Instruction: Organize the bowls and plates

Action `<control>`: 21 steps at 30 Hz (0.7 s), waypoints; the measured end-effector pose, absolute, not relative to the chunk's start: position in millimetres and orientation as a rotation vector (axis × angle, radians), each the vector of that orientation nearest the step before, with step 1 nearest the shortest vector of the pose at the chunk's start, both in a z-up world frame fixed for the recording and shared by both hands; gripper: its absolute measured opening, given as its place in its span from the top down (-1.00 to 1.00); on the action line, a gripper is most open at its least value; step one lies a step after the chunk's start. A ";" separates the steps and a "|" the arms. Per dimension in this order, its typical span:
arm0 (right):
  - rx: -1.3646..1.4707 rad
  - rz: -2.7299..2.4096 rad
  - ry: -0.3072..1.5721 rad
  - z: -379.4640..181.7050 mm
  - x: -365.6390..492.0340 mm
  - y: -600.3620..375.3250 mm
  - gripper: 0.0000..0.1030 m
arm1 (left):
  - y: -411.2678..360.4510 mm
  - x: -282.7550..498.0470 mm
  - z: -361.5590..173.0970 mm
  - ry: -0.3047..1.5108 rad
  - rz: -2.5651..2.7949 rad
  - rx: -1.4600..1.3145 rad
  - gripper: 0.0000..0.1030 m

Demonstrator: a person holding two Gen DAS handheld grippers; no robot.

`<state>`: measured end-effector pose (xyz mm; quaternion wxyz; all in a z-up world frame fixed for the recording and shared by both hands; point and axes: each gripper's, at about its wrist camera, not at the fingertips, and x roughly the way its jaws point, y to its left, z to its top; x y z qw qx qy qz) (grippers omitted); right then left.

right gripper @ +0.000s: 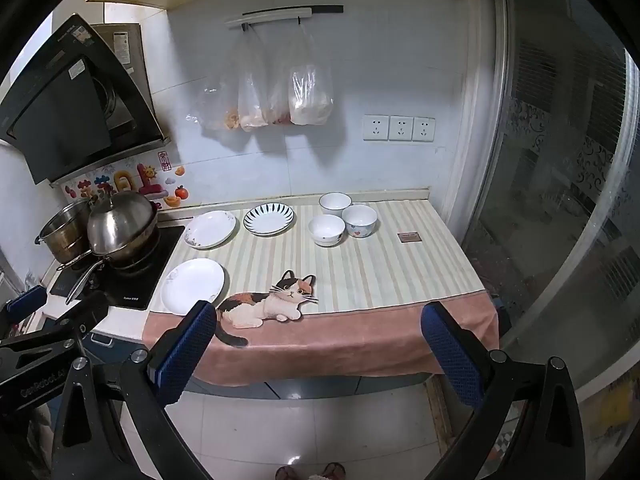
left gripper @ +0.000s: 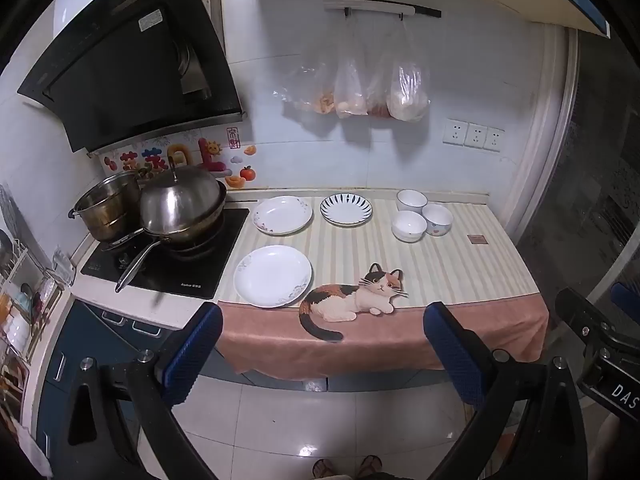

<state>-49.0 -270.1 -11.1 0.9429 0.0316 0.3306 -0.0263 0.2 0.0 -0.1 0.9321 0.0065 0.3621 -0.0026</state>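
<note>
Both hand-held grippers, left (left gripper: 322, 354) and right (right gripper: 318, 354), are hanging released before the striped cat-print bench (right gripper: 384, 264); "DAS" is showing on the right one.

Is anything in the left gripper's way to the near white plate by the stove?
Nothing visible. The left gripper is open and empty, short of the counter edge. The near white plate lies bare on the striped cloth; the pan handle stays left, over the stove.

left tool (left gripper: 322, 344): black frame, blue textured pads, silver screws | right tool (right gripper: 318, 346): same | feet: sandals
</note>
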 end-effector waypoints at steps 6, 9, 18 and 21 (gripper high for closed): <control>0.069 -0.052 0.668 -11.0 -48.4 -269.6 -1.00 | 0.7 0.7 0.7 0.733 -0.002 0.015 -1.00; 0.068 -0.053 0.667 -11.6 -47.6 -269.5 -1.00 | 1.8 2.4 0.9 0.727 -0.001 0.014 -1.00; 0.072 -0.055 0.663 -7.4 -46.7 -270.6 -1.00 | 0.5 -0.7 7.4 0.723 0.000 0.023 -1.00; 0.074 -0.055 0.662 -6.6 -47.0 -271.5 -1.00 | 0.1 -1.2 7.9 0.715 0.006 0.028 -1.00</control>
